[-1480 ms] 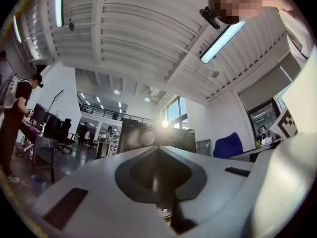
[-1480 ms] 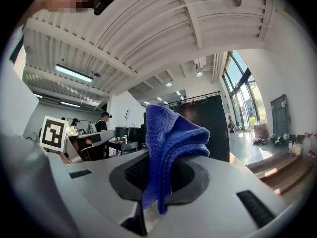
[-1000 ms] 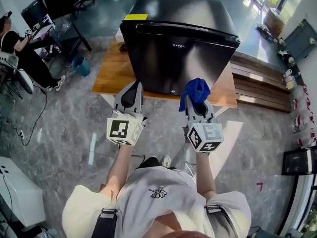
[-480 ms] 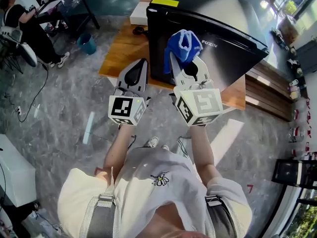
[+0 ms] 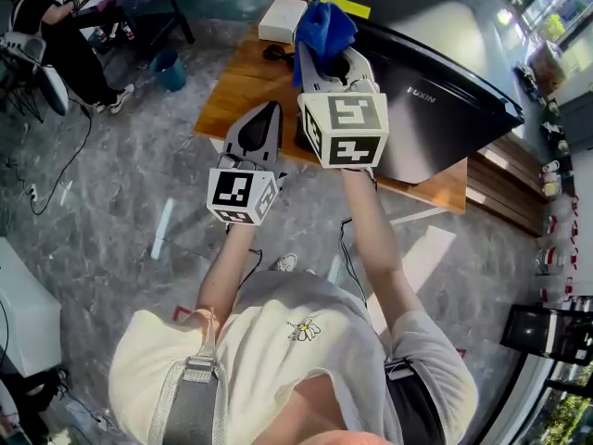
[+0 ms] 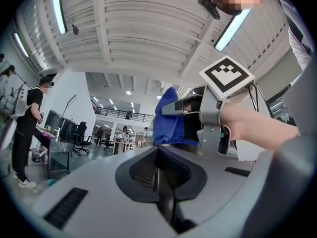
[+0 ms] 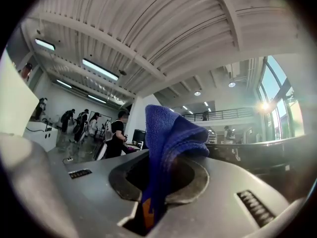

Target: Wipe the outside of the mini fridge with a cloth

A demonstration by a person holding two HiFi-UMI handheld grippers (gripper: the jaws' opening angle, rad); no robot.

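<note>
Black glossy mini fridge (image 5: 445, 109) stands on a low wooden platform (image 5: 243, 89), door facing the person. Right gripper (image 5: 326, 52): jaws clamped on a folded blue cloth (image 7: 168, 133), arm stretched forward and raised at the fridge's upper left corner; contact not discernible. Cloth long axis runs along the jaws. Left gripper (image 5: 257, 130): jaws together, empty, held lower beside it.

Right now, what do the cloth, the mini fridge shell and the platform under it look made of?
Cloth: probably microfibre or terry, blue, matte; fuzzy nap, soft folds.
Mini fridge: black glossy shell, painted metal or plastic, can't tell which; it mirrors the ceiling light.
Platform: looks like wood, orange-brown, low sheen; slatted boards at its right end.
</note>
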